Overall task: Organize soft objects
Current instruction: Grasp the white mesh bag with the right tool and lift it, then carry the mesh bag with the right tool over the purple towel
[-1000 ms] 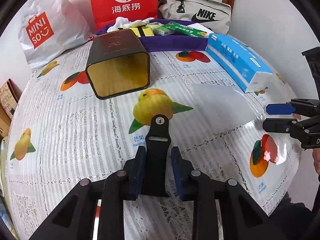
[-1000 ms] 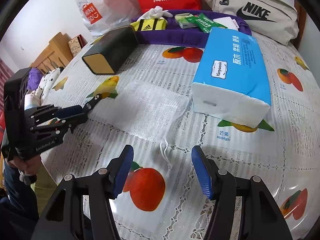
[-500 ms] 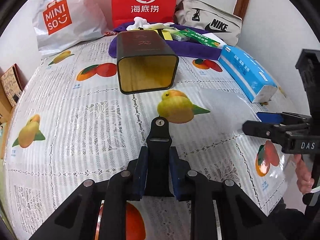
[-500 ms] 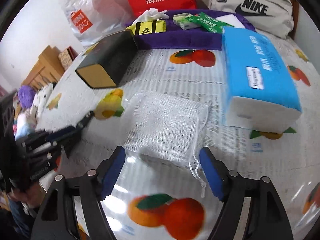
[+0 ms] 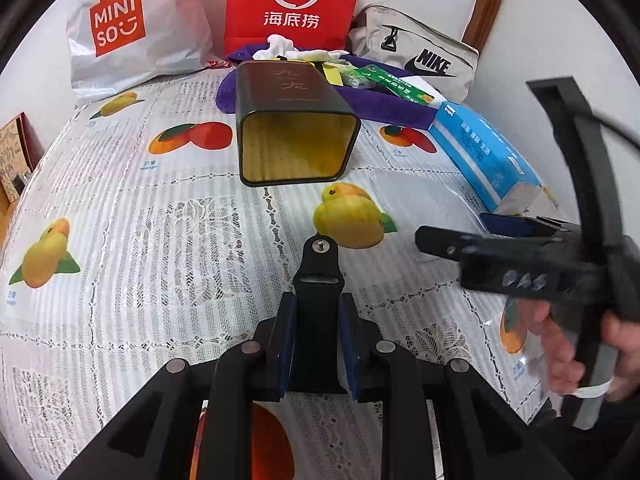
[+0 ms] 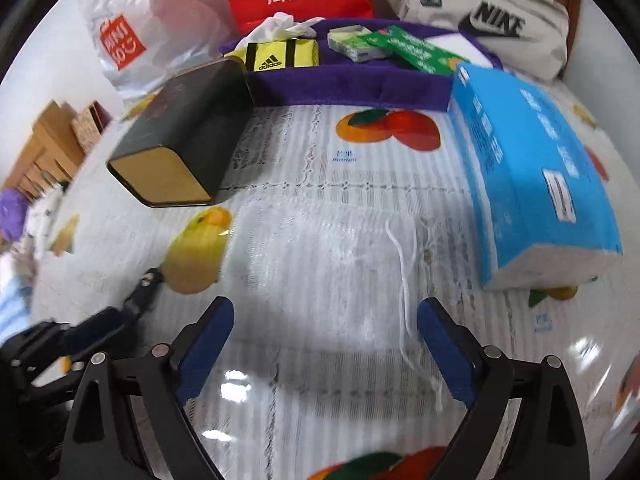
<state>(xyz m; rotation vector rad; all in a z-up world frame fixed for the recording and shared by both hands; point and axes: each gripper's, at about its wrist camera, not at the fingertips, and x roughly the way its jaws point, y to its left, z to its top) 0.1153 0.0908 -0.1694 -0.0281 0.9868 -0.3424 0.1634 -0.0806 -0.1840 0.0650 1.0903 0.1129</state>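
Right tool (image 6: 326, 344) opening, nothing gripped; mesh drawstring pouch (image 6: 340, 264) lies directly ahead, beside the blue tissue pack (image 6: 532, 184), cord toward it. Left tool (image 5: 316, 344) clenched on its own black insert, farther off.

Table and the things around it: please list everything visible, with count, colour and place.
Tablecloth: one, white lace with fruit prints, over the table.
Tin box: one, dark with gold inside, lying on its side, mid-table.
Mesh pouch: one, white, drawstring, flat before the right gripper.
Tissue pack: one, blue, right of the pouch.
Purple tray: one, at the back, holding a yellow pouch, white cloth and green packets.
Shopping bags: white and red, against the wall.
Sports bag: one, beige, back right.
Left gripper: shut on its own black centre piece, no object.
Right gripper: jaws opening above the pouch, nothing pinched.
Hand: one, holding the right gripper.
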